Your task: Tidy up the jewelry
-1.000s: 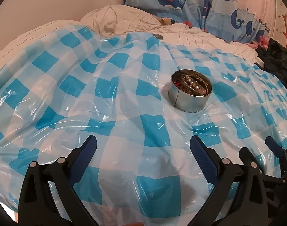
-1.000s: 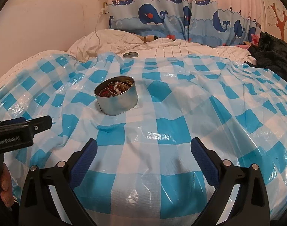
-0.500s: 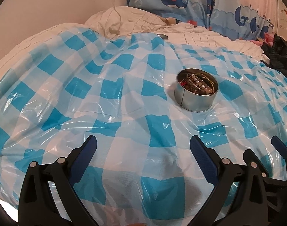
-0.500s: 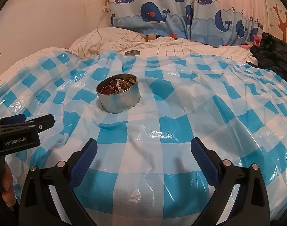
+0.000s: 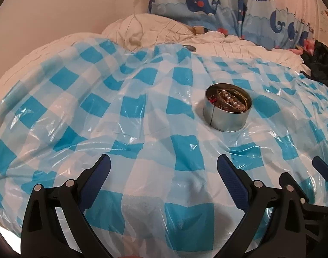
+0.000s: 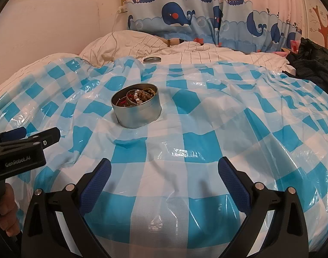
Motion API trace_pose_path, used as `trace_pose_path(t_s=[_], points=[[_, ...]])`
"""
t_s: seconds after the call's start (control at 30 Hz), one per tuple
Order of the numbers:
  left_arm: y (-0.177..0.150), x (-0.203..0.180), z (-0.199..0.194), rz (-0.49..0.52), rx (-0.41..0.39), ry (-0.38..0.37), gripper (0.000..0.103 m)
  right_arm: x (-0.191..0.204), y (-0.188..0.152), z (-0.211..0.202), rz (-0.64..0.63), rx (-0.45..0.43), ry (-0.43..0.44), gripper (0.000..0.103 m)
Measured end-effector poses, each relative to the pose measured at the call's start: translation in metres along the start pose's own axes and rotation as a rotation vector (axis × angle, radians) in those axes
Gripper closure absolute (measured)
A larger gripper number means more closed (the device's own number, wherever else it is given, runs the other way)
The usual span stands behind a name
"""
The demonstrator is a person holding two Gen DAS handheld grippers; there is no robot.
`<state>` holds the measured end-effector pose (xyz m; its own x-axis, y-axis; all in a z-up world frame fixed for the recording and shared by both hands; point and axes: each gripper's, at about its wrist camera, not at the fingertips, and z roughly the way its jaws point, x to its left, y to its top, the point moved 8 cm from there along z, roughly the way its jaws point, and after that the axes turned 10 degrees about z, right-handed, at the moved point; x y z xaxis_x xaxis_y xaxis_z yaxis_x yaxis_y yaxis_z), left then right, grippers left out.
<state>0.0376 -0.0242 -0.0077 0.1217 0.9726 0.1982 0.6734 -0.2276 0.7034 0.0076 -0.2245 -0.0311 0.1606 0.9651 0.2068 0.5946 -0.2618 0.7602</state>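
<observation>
Ahead-left of the wide-open right gripper (image 6: pixel 164 172) (left gripper (image 5: pixel 164 169) likewise spread) sits the jewelry tin (image 6: pixel 137 109).

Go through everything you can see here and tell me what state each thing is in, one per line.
Round silver metal tin: open, upright, filled with tangled jewelry.
Flat round metal lid: off, lying behind the tin.
Blue-and-white checked plastic sheet: spread out, wrinkled.
Left gripper: open, empty.
Right gripper: open, empty.
</observation>
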Motion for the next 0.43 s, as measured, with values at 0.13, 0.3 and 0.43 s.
trace_pose_path(t_s=[0.13,0.3,0.43], points=[[0.000,-0.001,0.001,-0.002,0.005,-0.011,0.008,0.000,0.000,0.000,0.000,0.000,0.000,0.008],[-0.005,-0.002,0.012,-0.014,0.089,-0.038,0.008,0.000,0.000,0.000,0.000,0.001,0.000,0.008],[-0.006,-0.003,0.011,0.000,0.083,-0.028,0.008,0.000,0.000,0.000,0.000,0.000,0.000,0.008]])
